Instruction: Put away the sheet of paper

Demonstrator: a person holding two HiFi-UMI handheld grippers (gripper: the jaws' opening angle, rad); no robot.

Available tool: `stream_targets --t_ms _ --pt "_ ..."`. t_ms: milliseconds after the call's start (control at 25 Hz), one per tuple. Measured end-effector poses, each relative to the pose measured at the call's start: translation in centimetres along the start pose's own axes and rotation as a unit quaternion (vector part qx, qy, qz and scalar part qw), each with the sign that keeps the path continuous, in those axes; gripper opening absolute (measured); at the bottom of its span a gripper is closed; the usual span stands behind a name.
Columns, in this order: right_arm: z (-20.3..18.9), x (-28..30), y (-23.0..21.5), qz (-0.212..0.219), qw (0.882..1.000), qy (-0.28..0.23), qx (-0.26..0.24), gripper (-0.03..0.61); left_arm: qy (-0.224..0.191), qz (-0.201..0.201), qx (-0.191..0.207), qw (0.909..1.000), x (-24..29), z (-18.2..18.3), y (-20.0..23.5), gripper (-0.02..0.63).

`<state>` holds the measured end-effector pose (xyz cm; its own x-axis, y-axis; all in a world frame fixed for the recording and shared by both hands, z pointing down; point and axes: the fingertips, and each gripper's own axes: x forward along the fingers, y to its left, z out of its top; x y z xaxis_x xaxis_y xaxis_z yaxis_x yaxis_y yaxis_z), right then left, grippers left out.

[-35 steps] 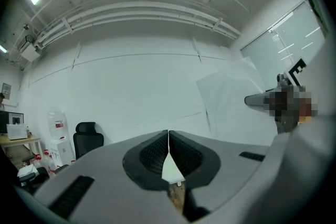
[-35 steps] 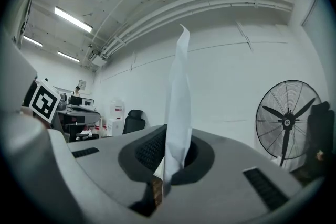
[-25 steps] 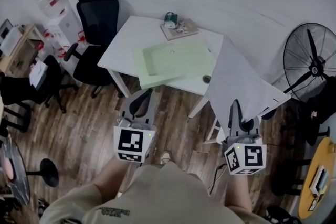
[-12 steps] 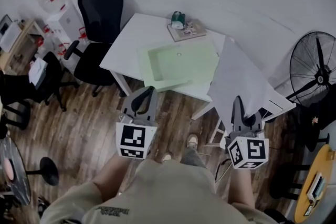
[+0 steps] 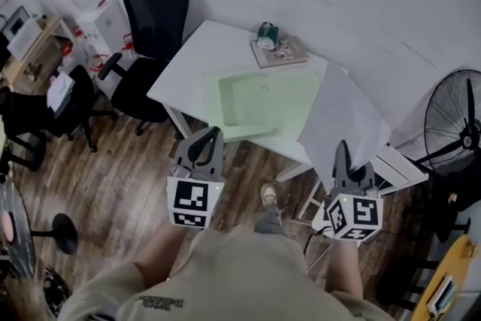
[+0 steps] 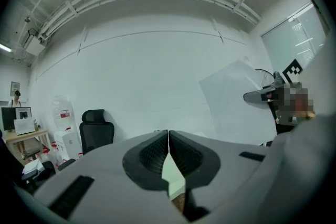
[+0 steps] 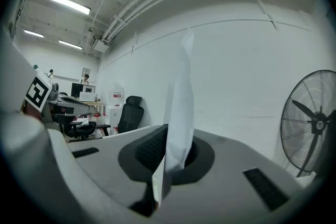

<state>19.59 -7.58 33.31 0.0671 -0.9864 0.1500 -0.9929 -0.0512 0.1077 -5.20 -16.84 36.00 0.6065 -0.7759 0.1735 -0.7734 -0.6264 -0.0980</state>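
Near left, left gripper (image 5: 211, 134): jaws together, nothing between them.
Near right, right gripper (image 5: 343, 148): clamped on sheet of paper (image 5: 342, 115).
Farther, white table (image 5: 192, 71): green tray (image 5: 263, 103) on it; paper near its right edge.

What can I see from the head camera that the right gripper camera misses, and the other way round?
Only the head view shows the pale green tray on the white table, the wooden floor and the person's shoe. Only the right gripper view shows the ceiling lights and, close up, the right hand-held gripper with its jaws shut on the edge of the sheet of paper. Both show that sheet, the standing fan and the black office chair.
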Motion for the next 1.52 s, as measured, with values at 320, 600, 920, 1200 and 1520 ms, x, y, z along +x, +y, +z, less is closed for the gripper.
stream_targets --t_ms 320,600,920,1200,1520 --pt "-3.1 9.3 -3.7 0.059 0.997 0.045 0.005 0.023 0.038 0.054 -0.006 0.9978 6.8 -1.0 1.1 0.021" --pt "-6.2 17.9 -5.8 0.136 0.986 0.091 0.013 0.023 0.079 0.105 -0.013 0.9912 13.1 -2.0 1.4 0.021" --pt "-11.2 25.6 -6.1 0.224 0.963 0.147 0.018 0.023 0.144 0.168 -0.018 0.9751 17.6 -5.5 2.2 0.021" --pt "-15.6 30.7 -6.1 0.271 0.942 0.194 0.045 0.023 0.193 0.202 -0.028 0.9599 19.1 -8.7 2.3 0.021" --pt "-20.4 34.2 -6.0 0.271 0.93 0.243 0.048 0.023 0.233 0.214 -0.039 0.9477 19.0 -11.9 2.7 0.021"
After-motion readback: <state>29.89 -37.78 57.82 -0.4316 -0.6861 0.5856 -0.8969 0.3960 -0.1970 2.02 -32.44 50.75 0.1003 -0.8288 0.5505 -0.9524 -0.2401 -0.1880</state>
